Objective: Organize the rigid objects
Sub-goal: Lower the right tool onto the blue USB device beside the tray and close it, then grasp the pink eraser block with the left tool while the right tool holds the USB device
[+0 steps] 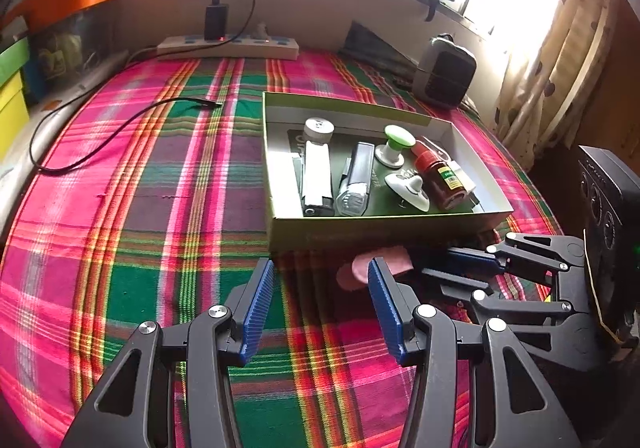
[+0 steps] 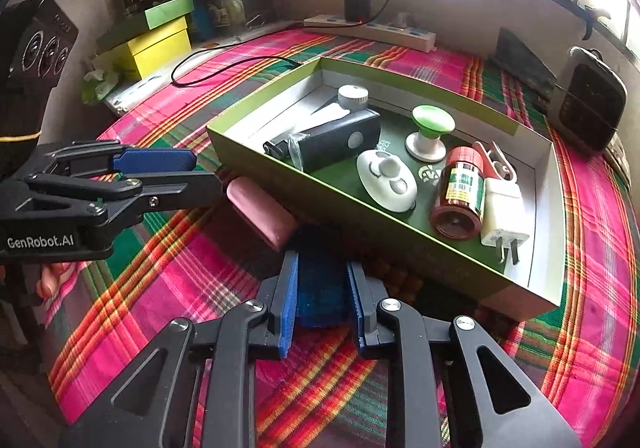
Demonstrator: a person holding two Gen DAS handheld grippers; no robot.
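Right hand-held gripper (image 2: 322, 290) — clamped on blue block (image 2: 320, 288) — beside box (image 2: 360, 224) edge

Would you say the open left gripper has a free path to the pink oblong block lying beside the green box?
Probably yes: left gripper is open, pink block lies just ahead, uncovered.

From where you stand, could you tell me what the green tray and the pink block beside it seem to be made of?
Green tray: likely cardboard, matte, with thin folded walls and a white inner lining. Pink block: possibly rubber or soap, matte, with rounded edges and no shine; the look leaves it open.
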